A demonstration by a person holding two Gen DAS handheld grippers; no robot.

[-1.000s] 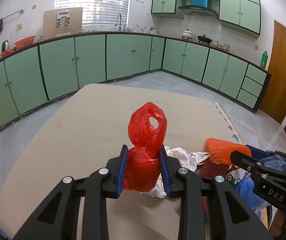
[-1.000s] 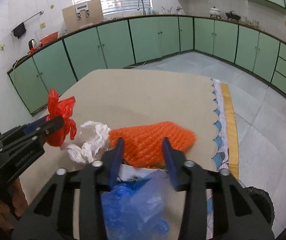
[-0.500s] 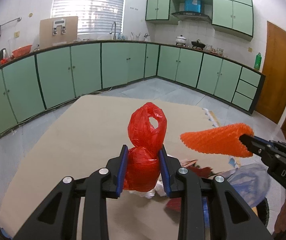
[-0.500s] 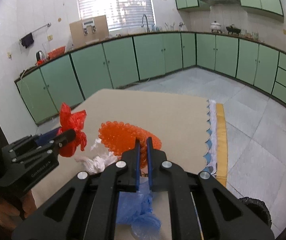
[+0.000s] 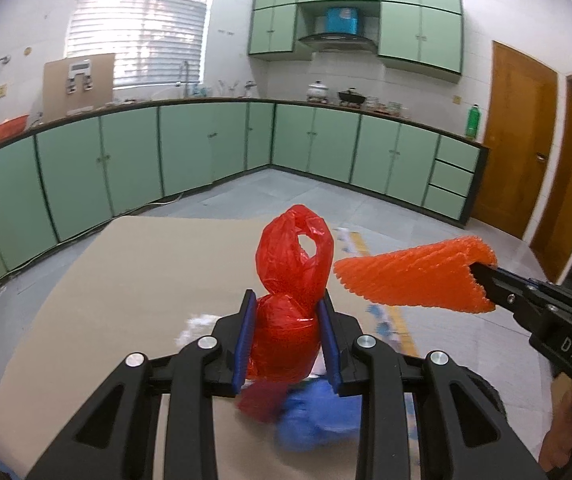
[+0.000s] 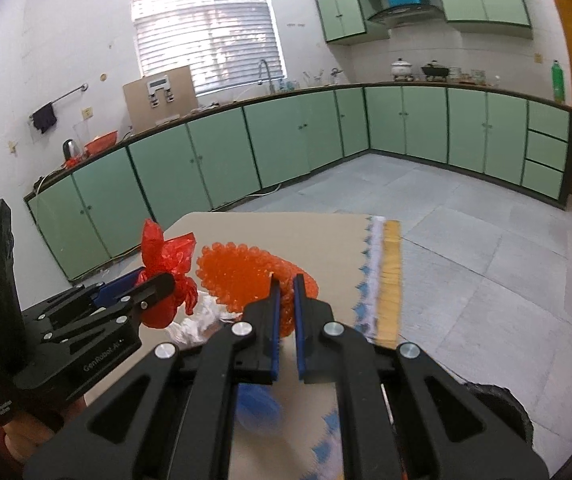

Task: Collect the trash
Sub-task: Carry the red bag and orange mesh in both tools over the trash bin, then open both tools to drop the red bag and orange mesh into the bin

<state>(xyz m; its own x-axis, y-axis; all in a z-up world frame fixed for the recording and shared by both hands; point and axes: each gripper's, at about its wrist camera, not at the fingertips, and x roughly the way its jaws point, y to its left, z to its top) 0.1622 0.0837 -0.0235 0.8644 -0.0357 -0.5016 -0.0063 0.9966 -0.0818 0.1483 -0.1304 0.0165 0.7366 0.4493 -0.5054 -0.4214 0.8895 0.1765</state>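
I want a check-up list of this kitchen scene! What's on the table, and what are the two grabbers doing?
Surface: tan table, patterned cloth edge at its right.
Job's things: red bag and orange foam net, both lifted; black bin on the floor.
Clutter: white crumpled paper, blurry blue plastic.
Grippers: left gripper shut on the bag; right gripper shut on the net.
Cables: nothing seen.
Surroundings: green cabinets, window, wooden door.

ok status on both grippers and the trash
Left gripper shut on red bag. Right gripper shut on orange foam net. Blue and white scraps on table. Nothing blocking.
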